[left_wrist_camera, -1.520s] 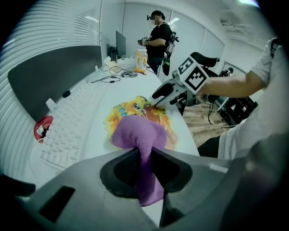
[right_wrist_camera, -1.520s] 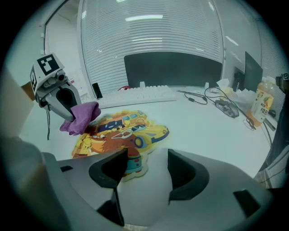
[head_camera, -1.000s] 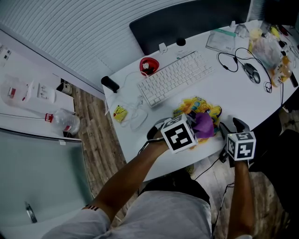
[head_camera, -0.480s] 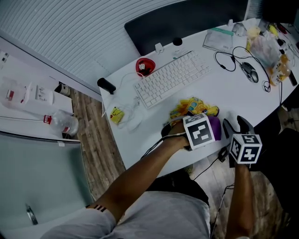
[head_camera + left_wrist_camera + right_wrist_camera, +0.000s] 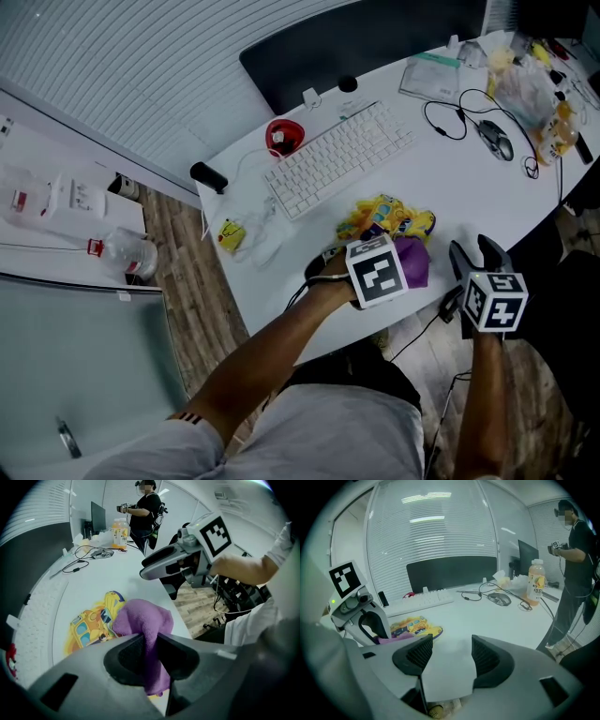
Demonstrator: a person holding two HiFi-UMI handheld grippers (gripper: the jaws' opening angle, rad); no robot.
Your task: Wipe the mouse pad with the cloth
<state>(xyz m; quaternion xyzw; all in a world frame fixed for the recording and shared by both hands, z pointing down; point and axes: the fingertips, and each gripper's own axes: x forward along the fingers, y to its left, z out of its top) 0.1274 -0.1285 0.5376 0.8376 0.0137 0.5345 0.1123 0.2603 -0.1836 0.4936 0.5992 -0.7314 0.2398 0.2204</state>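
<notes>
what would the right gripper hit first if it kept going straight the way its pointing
Probably nothing soon: the right gripper, jaws open and empty, points over bare white desk. Farther along that line lies the end of the keyboard; depth is unclear. The mouse pad sits to its left.

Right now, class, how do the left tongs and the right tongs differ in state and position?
The left tongs are shut on the purple cloth; the right tongs are open and empty. The left tongs sit over the yellow mouse pad; the right tongs hang by the desk edge, off the pad. Both carry a marker cube.
</notes>
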